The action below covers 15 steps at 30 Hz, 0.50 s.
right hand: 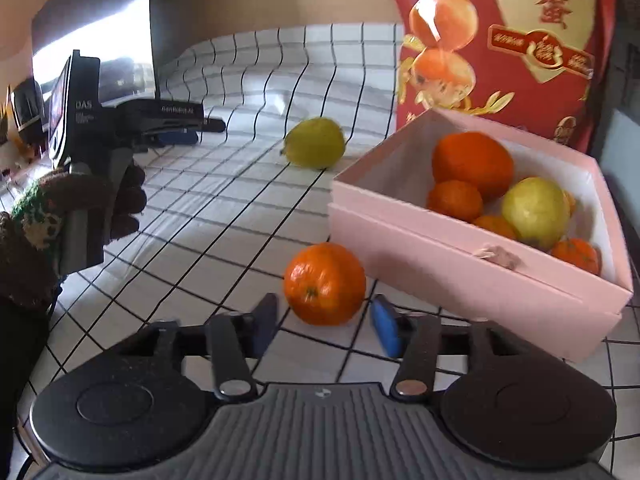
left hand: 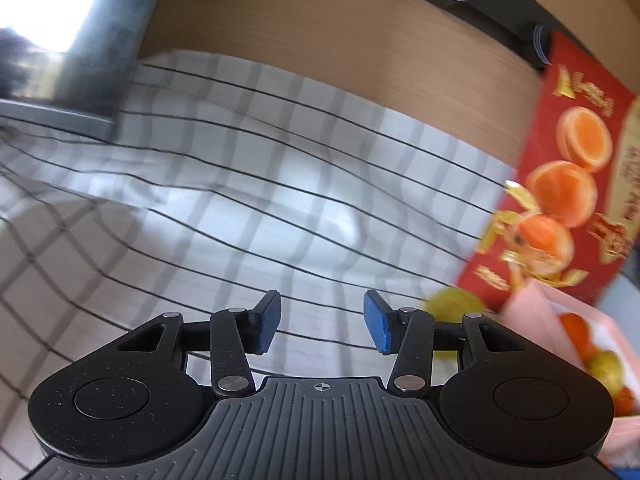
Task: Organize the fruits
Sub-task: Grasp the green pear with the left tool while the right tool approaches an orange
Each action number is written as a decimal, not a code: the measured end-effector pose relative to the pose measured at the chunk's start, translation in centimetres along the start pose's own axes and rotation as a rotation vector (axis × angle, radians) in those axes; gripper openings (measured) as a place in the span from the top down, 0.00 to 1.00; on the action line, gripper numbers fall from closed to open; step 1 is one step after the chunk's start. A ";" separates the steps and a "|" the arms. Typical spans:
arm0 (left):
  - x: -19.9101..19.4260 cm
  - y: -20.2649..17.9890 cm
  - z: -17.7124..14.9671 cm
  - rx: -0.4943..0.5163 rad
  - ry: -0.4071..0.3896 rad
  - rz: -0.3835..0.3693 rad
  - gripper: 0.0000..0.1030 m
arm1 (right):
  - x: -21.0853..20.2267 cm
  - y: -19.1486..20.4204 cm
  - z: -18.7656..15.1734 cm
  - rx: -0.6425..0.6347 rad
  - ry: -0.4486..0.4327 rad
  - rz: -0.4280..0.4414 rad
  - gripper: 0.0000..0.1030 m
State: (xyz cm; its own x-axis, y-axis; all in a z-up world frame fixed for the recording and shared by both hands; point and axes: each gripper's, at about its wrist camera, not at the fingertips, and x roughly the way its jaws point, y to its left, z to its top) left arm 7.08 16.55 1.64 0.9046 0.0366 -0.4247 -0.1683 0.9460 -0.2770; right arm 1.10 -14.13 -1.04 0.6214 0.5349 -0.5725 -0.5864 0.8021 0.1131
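Orange and round, a loose mandarin point(right hand: 325, 284) lies on the checked white cloth point(right hand: 224, 208) beside the pale pink cardboard box point(right hand: 460, 276) of fruit, between the right gripper point(right hand: 326, 330)'s parted, untouching fingers. The left gripper point(left hand: 320, 322) stands half-wide and empty; a yellow-green lemon point(right hand: 315, 143) lies near the box.

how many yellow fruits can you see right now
2. One yellow fruit lies loose on the checked cloth, beyond the pink box. The other yellow fruit sits inside that box among the oranges. More may be hidden underneath.

Left black hand-held gripper point(right hand: 192, 130): "DAS" printed on its rear body, "GenRobot.AI" along its arm. Red glossy printed bag point(right hand: 520, 40): large Chinese characters, including "蛋".
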 end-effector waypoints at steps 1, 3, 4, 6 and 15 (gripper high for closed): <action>0.2 -0.2 0.0 -0.011 0.019 -0.061 0.51 | -0.2 -0.1 -0.3 -0.003 -0.035 -0.013 0.38; 0.7 -1.0 0.3 -0.031 0.050 -0.174 0.51 | -0.8 0.0 -1.0 -0.022 -0.100 -0.054 0.36; 1.0 -1.7 0.7 -0.027 0.057 -0.193 0.51 | -0.9 0.0 -1.3 -0.026 -0.124 -0.068 0.35; 1.4 -3.8 1.6 0.040 0.037 -0.186 0.51 | -1.0 -0.2 -1.7 -0.011 -0.134 -0.064 0.34; 4.4 -13.4 0.7 0.704 0.110 -0.029 0.48 | -2.0 0.2 -2.1 -0.010 -0.207 -0.083 0.31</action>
State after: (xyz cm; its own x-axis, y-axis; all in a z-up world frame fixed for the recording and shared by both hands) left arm 13.61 4.27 4.12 0.8540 0.0104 -0.5202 0.1820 0.9307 0.3174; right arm -1.31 -15.60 -1.58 0.7606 0.5113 -0.4001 -0.5334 0.8434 0.0639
